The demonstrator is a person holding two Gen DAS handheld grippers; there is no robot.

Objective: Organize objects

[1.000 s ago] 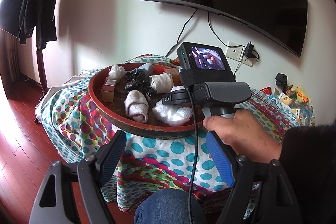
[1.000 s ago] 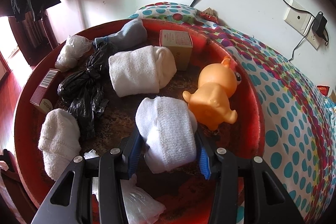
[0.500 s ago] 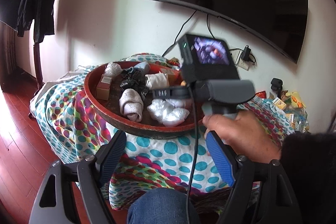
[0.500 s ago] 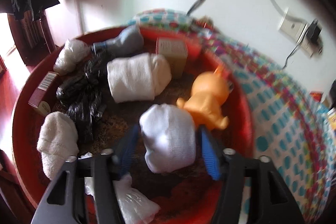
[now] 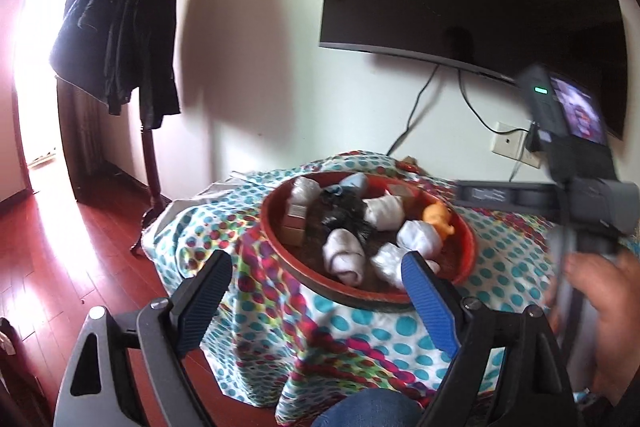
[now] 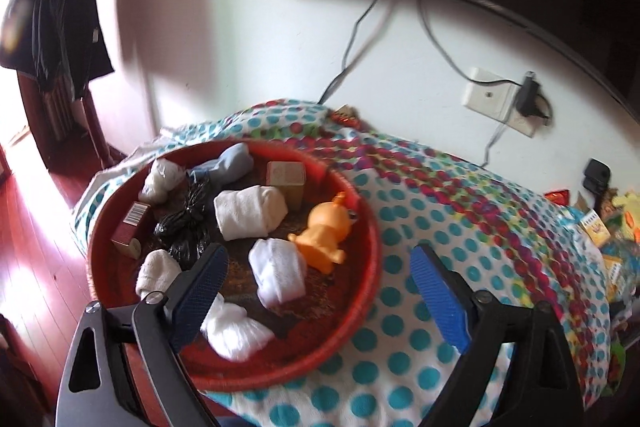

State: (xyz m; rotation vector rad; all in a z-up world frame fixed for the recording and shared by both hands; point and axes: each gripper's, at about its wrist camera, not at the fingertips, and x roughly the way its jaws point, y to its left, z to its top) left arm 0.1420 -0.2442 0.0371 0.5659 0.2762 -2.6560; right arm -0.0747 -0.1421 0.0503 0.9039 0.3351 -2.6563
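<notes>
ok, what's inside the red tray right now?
In the red tray: three rolled white socks, a grey-blue sock, an orange duck toy, two small boxes, a black bag and clear plastic bags. Anything under the bags is hidden.

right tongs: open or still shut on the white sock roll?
Open. The right tongs have just been opening, nothing between the blue pads. The white sock roll lies free in the red tray, beside the orange toy.
</notes>
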